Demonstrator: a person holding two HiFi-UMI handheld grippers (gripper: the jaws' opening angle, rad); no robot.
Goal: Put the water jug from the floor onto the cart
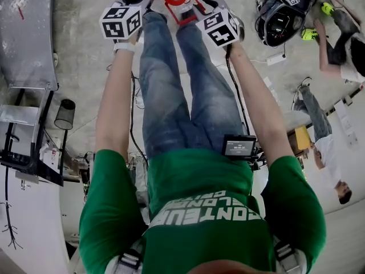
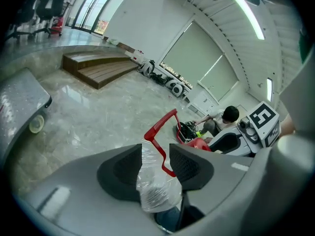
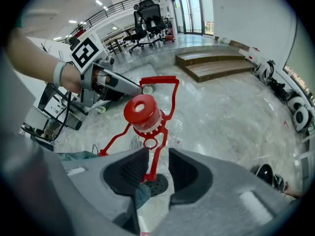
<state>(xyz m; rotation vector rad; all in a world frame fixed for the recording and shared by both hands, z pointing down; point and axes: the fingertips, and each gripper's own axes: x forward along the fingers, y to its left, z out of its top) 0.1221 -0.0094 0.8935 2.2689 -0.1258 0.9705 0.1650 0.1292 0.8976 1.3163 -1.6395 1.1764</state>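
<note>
1. The clear plastic water jug stands upright on the pale polished floor at the person's feet, its red cap pointing up; it sits directly between the two tools
2. The left gripper has its jaws spread; a bar of the red carry handle and a fold of the jug's clear wall lie in the gap, but the pads do not look clamped on them
3. The right gripper also has its jaws spread; they straddle a slim red strut of the handle just below the cap, with no squeeze visible
4. The handle frame spans the neck with one side towards each tool, so neither hand is nearer; both slant down on it from opposite sides; closing both pairs of jaws looks like the next need
5. The grey metal platform cart lies well apart on the person's left; the lift should likely go up and leftwards
</note>
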